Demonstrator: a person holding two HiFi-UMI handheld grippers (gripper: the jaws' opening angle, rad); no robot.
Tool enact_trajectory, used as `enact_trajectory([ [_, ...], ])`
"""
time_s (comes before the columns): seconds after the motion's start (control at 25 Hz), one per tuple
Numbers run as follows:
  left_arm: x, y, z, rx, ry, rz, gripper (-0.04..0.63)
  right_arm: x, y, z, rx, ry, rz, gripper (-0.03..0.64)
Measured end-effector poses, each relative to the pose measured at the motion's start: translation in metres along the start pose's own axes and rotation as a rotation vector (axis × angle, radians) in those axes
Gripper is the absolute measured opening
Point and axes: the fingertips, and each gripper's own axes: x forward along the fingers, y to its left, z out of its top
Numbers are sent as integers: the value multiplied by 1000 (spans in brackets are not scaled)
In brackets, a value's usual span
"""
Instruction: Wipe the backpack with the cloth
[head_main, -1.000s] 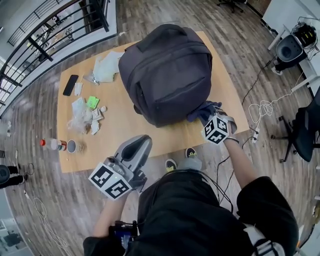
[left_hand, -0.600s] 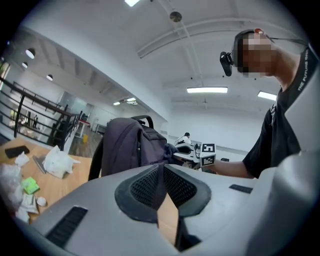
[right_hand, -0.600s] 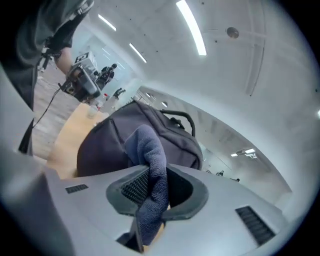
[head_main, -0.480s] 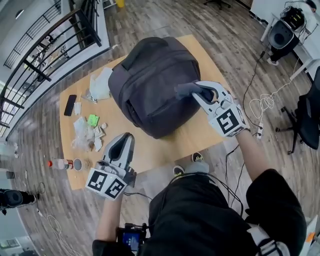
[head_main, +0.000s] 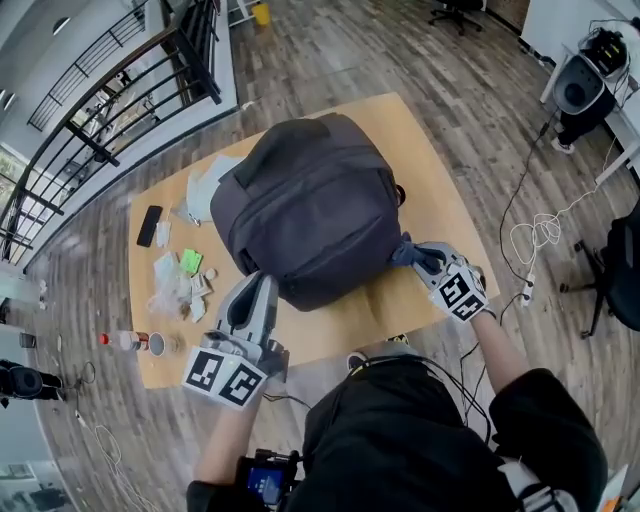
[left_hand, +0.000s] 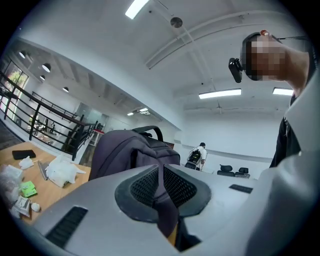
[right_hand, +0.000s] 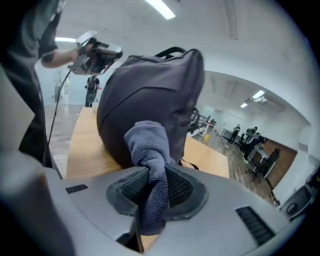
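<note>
Centrally, dark grey backpack (head_main: 310, 215) seen lying on wooden table (head_main: 445, 225), much of tabletop covered by it. Right gripper (head_main: 418, 258) held at backpack's lower right edge, jaws clamped on bunched grey-blue cloth (head_main: 408, 250); cloth shown touching backpack's side. Left gripper (head_main: 255, 288) placed at backpack's near left corner, jaws drawn almost together, only thin slit between pads, nothing gripped. Black phone (head_main: 148, 226), white plastic bag (head_main: 205, 185) and small scraps (head_main: 182, 280) scattered on table left of backpack.
</note>
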Motion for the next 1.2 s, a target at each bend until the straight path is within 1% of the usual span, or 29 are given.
enact_trajectory([
  [0.08, 16, -6, 3, 8, 0, 13, 46, -7, -42, 13, 70, -66, -30, 75],
  [0.16, 29, -16, 3, 16, 7, 30, 46, -15, -88, 37, 82, -138, -60, 75],
  [0.24, 41, -24, -1, 20, 21, 54, 46, -19, -130, 79, 50, -235, -76, 75],
  [0.36, 51, -34, -9, 34, 41, 90, 46, -12, -179, 161, -13, -403, -65, 75],
  [0.4, 52, -36, -13, 45, 48, 105, 56, -7, -191, 186, -22, -453, -50, 75],
  [0.44, 51, -36, -16, 56, 55, 127, 106, 0, -199, 209, -29, -494, -27, 75],
  [0.48, 49, -36, -19, 64, 60, 153, 178, 9, -203, 228, -39, -525, 5, 75],
  [0.52, 46, -34, -21, 67, 62, 183, 197, 21, -204, 245, -52, -545, 44, 75],
  [0.6, 39, -27, -25, 61, 62, 246, 201, 52, -199, 269, -79, -547, 126, 75],
  [0.68, 36, -13, -35, 40, 70, 314, 201, 87, -190, 278, -61, -516, 237, 75],
  [0.72, 34, -6, -40, 26, 71, 349, 195, 100, -182, 276, -22, -499, 314, 75],
  [0.84, 31, 13, -44, -11, 47, 438, 89, 110, -158, 262, 133, -494, 577, 72],
  [0.88, 31, 20, -42, -24, 25, 459, 55, 107, -150, 259, 158, -499, 647, 69],
  [0.92, 31, 25, -40, -36, -2, 475, 26, 103, -144, 257, 169, -506, 698, 66],
  [1.0, 35, 33, -38, -40, -36, 507, 18, 96, -136, 249, 173, -518, 754, 65],
  [1.08, 39, 42, -38, -28, -47, 541, 18, 84, -129, 238, 188, -531, 788, 64],
  [1.16, 45, 56, -34, -26, -59, 563, 17, 69, -123, 229, 224, -555, 807, 64],
  [1.2, 49, 64, -32, -32, -69, 566, 17, 60, -121, 225, 244, -573, 803, 63],
])
